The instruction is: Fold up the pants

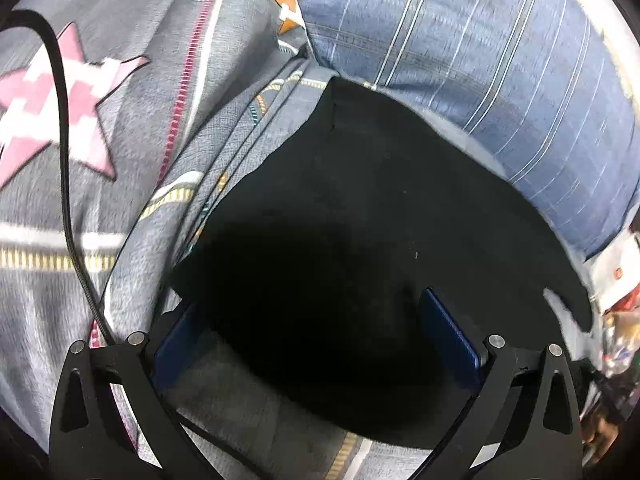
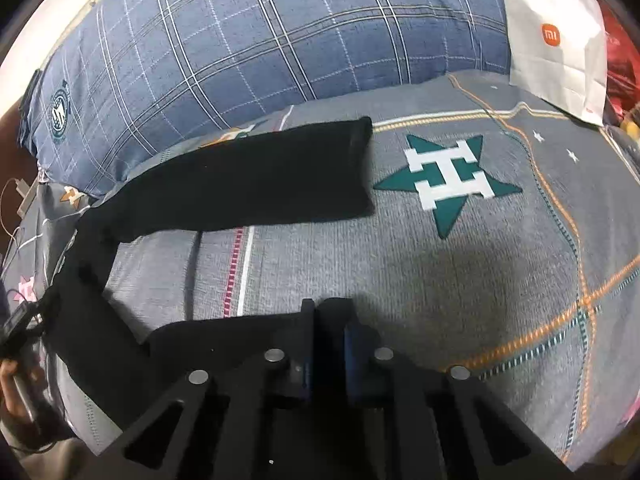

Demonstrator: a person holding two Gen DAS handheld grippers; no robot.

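Observation:
Black pants [image 2: 248, 184] lie on a grey patterned bedsheet [image 2: 460, 280]. One leg stretches across the far side, its hem near a green star print [image 2: 448, 184]. The other leg runs down the left and across to my right gripper [image 2: 330, 320], which is shut on its end. In the left wrist view the pants [image 1: 352, 208] fill the middle. My left gripper [image 1: 308, 320] is open, its blue pads [image 1: 452, 332] on either side of the black cloth, close above it.
A blue plaid pillow [image 2: 260, 40] lies along the far side of the bed, also in the left wrist view [image 1: 480, 48]. A white paper bag [image 2: 560, 40] stands at the far right. A black cable [image 1: 64, 140] crosses the sheet at left.

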